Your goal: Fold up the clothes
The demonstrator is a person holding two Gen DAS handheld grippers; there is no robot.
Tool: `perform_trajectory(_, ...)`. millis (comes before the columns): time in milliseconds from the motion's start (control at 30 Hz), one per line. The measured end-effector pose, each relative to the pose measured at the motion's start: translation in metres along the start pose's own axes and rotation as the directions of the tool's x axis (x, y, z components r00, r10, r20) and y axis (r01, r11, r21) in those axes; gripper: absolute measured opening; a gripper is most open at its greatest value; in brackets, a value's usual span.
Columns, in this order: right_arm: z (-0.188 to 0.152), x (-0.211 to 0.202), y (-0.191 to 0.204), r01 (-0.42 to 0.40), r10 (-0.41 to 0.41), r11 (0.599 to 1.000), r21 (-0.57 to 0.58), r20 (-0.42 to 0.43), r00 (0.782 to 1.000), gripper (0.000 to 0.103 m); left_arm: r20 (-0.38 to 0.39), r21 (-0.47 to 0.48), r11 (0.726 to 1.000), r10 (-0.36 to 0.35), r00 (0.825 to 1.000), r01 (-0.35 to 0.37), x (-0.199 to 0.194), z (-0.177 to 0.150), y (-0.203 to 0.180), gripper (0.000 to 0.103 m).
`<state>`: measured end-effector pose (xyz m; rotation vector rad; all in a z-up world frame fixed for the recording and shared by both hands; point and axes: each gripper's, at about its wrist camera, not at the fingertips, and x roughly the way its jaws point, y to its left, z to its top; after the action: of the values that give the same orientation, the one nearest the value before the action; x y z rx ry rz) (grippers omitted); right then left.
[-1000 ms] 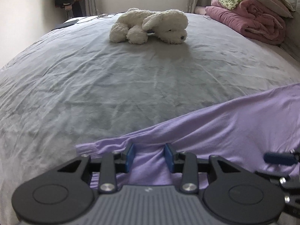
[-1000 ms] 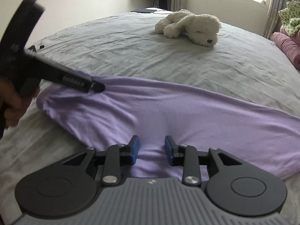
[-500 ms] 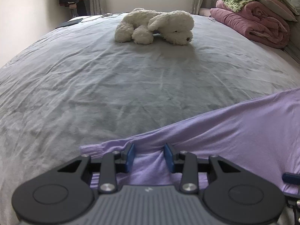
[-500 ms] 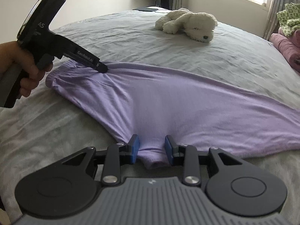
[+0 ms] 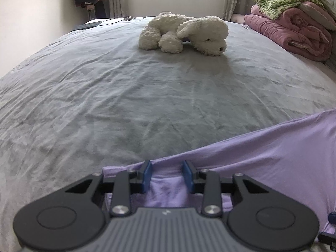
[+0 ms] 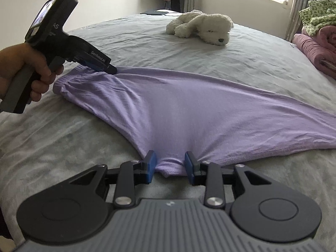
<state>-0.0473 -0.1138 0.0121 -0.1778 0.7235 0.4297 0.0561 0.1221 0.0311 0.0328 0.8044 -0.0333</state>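
Lilac knit garment (image 6: pixel 189 105) spread across frame centre on the grey bedsheet (image 6: pixel 147 42): light, limp, stretchy. Left gripper (image 5: pixel 167 173) and right gripper (image 6: pixel 170 163) each pinch an edge bunch; hems offer the best hold.

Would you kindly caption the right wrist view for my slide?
Right gripper and left gripper pinch a purple garment spread on a grey bed.

2 low, close wrist views across the bed (image 5: pixel 147 96), both toward the plush dog (image 6: pixel 201 26).
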Motion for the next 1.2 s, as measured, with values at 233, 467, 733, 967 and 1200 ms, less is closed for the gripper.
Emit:
perform_trajectory(233,-0.008,-0.007,0.003,-0.005,0.005,1.000,-0.011,-0.009,1.000,0.035,0.001,-0.023,1.000,-0.001,1.000,0.001,0.000,0.001,0.004,0.034)
perform_trajectory(467,-0.006,-0.014,-0.004,-0.017,0.017,1.000,0.003,0.001,1.000,0.035,0.025,-0.010,1.000,-0.005,1.000,0.005,-0.015,0.010,-0.008,0.032)
perform_trajectory(733,0.020,-0.033,-0.065,-0.008,0.004,0.992,0.122,0.036,0.999,0.035,0.046,0.033,0.997,-0.073,0.996,0.072,-0.027,0.015,-0.044,0.032)
perform_trajectory(967,0.032,-0.004,-0.098,0.021,-0.021,1.000,0.021,-0.023,1.000,0.035,-0.004,0.113,0.990,-0.083,0.997,0.083,-0.012,0.008,-0.084,0.032)
perform_trajectory(1200,0.013,0.011,-0.114,0.044,-0.043,0.997,-0.066,0.005,0.999,0.044,-0.022,0.115,0.991,-0.059,0.998,0.061,-0.003,0.006,-0.092,0.032)
